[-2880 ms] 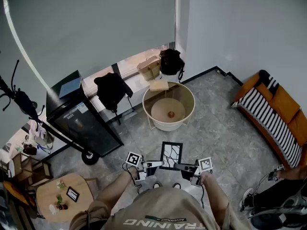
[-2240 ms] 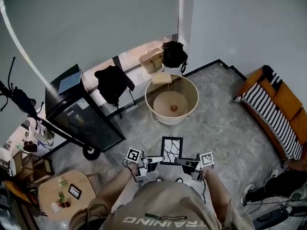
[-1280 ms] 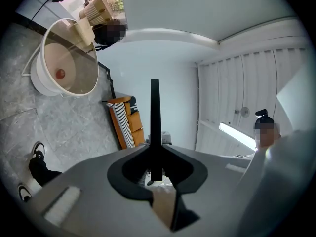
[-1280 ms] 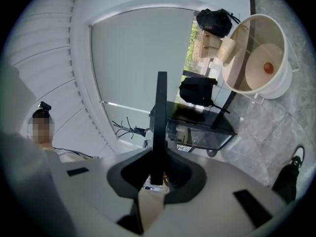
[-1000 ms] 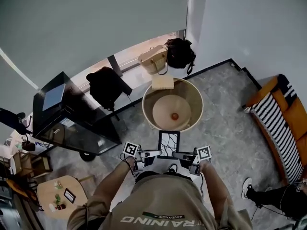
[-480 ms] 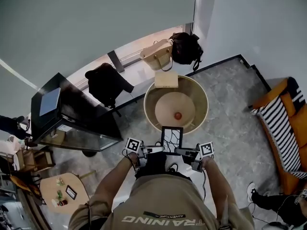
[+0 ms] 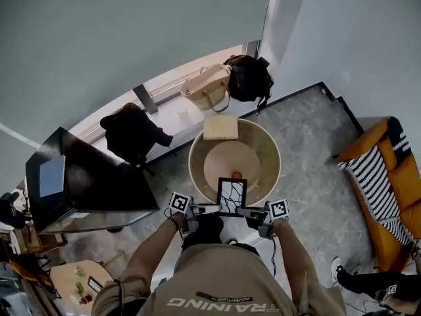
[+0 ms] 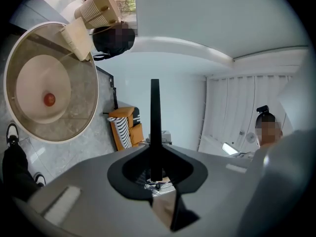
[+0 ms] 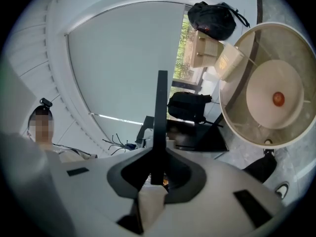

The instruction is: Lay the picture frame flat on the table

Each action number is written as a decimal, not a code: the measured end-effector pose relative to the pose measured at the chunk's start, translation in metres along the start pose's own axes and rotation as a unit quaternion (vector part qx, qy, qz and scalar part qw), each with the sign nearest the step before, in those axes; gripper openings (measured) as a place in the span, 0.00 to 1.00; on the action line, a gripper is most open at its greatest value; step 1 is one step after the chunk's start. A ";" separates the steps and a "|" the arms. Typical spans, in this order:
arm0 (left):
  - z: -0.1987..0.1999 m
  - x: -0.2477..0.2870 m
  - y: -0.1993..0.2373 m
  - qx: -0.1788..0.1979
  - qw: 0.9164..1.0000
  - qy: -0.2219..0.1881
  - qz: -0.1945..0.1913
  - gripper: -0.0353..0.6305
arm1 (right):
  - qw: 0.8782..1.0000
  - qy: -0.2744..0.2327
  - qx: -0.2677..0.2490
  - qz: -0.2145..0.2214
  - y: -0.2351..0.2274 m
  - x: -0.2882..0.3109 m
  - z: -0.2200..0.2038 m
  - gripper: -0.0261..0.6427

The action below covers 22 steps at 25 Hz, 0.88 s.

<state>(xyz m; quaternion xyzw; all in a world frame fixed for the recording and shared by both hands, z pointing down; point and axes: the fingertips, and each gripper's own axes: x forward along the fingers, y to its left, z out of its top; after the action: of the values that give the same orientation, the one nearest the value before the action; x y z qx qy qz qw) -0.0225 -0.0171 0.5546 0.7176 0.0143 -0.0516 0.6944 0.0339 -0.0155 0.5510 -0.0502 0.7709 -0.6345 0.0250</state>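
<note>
There's one picture frame, black border with a branchy line pattern inside. It isn't lying down yet. It's upright in the air, pinched between the two grippers, and in the head view it overlaps the near rim of the single round table.

The left gripper has its jaws closed tight on the frame's left edge. In the left gripper view the frame shows edge-on as a thin black bar running straight down into the jaws. The right gripper is doing the same thing on the right edge, jaws squeezed onto that bar with nothing else between them.

On the table there's one small orange ball near the middle, and one pale box sitting at the far rim.

Past that, by the window, there are three bags: one tan bag, one black backpack just beside it, and another black bag off to the left. One orange striped sofa sits at the right.
</note>
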 end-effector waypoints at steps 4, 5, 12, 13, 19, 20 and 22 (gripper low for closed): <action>0.053 -0.015 0.013 -0.007 1.000 0.005 0.003 0.16 | 1.000 -0.005 -0.003 -0.002 -0.021 0.021 0.049 0.13; 0.063 -0.019 0.016 -0.011 1.000 0.006 0.003 0.16 | 1.000 -0.008 0.002 -0.003 -0.026 0.025 0.057 0.13; 0.111 -0.029 0.054 -0.040 0.999 -0.001 -0.007 0.16 | 0.999 -0.015 0.041 -0.003 -0.073 0.044 0.095 0.13; 0.118 -0.033 0.070 -0.043 0.999 -0.002 -0.003 0.16 | 0.999 -0.009 0.044 0.002 -0.089 0.048 0.099 0.13; 0.147 -0.050 0.146 -0.057 0.998 -0.007 0.014 0.16 | 0.998 0.003 0.066 0.013 -0.164 0.063 0.116 0.13; 0.149 -0.053 0.160 -0.064 0.998 -0.008 0.019 0.16 | 0.997 0.000 0.076 0.010 -0.177 0.063 0.116 0.13; 0.158 -0.059 0.197 -0.069 0.997 -0.004 0.035 0.16 | 0.996 0.000 0.091 0.000 -0.216 0.063 0.117 0.13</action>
<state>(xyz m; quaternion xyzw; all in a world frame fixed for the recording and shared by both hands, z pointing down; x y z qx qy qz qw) -0.0717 -0.1786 0.7515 0.6678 -0.0103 -0.0286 0.7437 -0.0064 -0.1776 0.7419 -0.0475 0.7097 -0.7023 0.0294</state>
